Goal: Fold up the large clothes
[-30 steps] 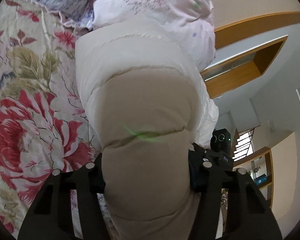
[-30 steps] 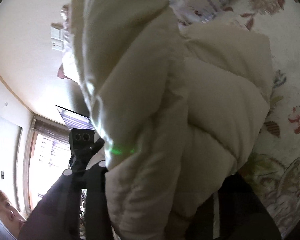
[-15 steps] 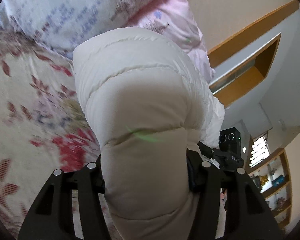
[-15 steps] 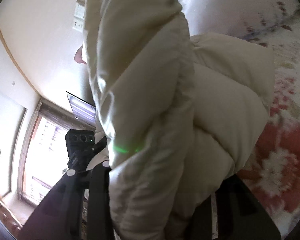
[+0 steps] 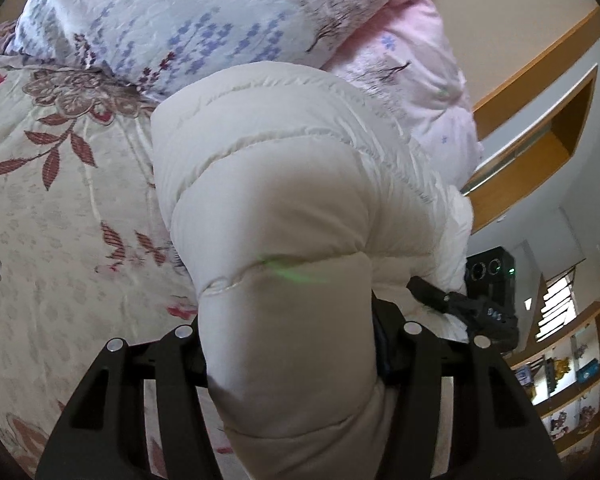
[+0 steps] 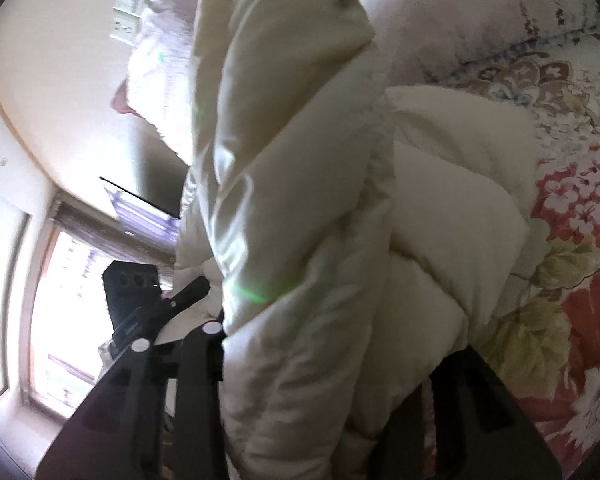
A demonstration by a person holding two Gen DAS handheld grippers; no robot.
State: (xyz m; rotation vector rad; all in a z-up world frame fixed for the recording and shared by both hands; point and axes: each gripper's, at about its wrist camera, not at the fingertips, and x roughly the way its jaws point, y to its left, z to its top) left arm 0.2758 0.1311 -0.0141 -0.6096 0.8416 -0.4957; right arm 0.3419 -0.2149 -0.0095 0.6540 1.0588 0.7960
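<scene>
1. Beneath both grippers we see a bedspread (image 5: 60, 208) printed with red flowers and leaves, with a pale blue-flowered pillow (image 5: 188, 20) at its far end and a pink pillow (image 5: 412, 64) beside that.
2. Beyond the bed we see a cream wall (image 5: 512, 8) with wooden trim, a bright window (image 6: 60, 300), and a wooden shelf unit (image 5: 572, 392) holding small items too blurred to name.
3. We hold a puffy white quilted jacket (image 5: 284, 208) lifted above the bedspread, bunched in thick folds.
4. Our left gripper (image 5: 292, 344) is clamped on a padded fold of the jacket.
5. Our right gripper (image 6: 324, 360) grips another thick fold; its jaws have just been opening a little, the jacket between them.
</scene>
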